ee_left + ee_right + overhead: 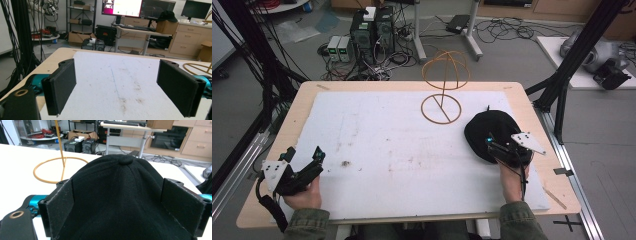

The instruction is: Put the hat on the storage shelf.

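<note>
The white foam sheet (382,150) lay bare across the left and middle of the table. A yellow wire stand with ring base (441,108) stood at the far middle, and a black fabric cap (488,131) blocked the right side near it.

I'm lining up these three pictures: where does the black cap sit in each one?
High view: black cap right of centre, at the right gripper.
Left gripper view: that cap isn't here.
Right gripper view: it lies centre, between the open jaws.
Shared landmark: wire hat stand.
</note>
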`<action>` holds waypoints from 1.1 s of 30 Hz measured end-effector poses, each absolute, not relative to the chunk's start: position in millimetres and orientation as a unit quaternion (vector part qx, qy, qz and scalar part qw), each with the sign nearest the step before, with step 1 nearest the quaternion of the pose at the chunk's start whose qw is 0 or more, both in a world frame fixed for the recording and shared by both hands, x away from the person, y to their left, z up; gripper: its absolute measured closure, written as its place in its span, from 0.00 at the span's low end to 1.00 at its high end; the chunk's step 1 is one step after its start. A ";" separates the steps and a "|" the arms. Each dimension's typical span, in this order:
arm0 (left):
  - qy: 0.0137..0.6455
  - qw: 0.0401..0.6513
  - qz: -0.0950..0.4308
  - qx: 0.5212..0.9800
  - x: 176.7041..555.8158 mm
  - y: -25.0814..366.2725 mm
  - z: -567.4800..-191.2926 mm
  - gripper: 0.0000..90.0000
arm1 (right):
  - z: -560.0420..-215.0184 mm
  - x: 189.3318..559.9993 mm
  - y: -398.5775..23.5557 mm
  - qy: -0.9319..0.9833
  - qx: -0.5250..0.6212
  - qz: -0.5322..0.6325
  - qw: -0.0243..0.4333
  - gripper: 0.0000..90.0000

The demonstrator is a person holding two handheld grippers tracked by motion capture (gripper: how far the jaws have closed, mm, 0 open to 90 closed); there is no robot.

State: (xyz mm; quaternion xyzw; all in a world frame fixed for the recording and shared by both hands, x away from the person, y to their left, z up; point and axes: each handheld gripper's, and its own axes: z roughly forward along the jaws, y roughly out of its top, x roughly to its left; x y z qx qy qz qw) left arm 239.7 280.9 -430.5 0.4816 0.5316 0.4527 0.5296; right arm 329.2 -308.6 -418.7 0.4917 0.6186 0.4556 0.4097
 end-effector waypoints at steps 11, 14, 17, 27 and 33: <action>0.525 0.531 0.457 0.483 239.2 279.2 -430.0 0.19 | -418.8 344.2 -302.8 0.625 0.511 0.437 0.397 0.12; 0.525 0.532 0.454 0.485 239.6 278.9 -430.3 0.19 | -419.8 346.3 -302.8 0.625 0.520 0.433 0.389 0.12; 0.524 0.534 0.452 0.485 239.8 278.9 -430.5 0.19 | -421.7 348.6 -303.7 0.626 0.525 0.429 0.384 0.12; 0.520 0.537 0.450 0.489 239.9 277.8 -430.4 0.19 | -420.2 344.7 -304.6 0.610 0.525 0.438 0.401 0.38; 0.521 0.538 0.448 0.488 240.3 277.9 -430.6 0.19 | -421.6 344.8 -307.6 0.610 0.551 0.426 0.377 0.65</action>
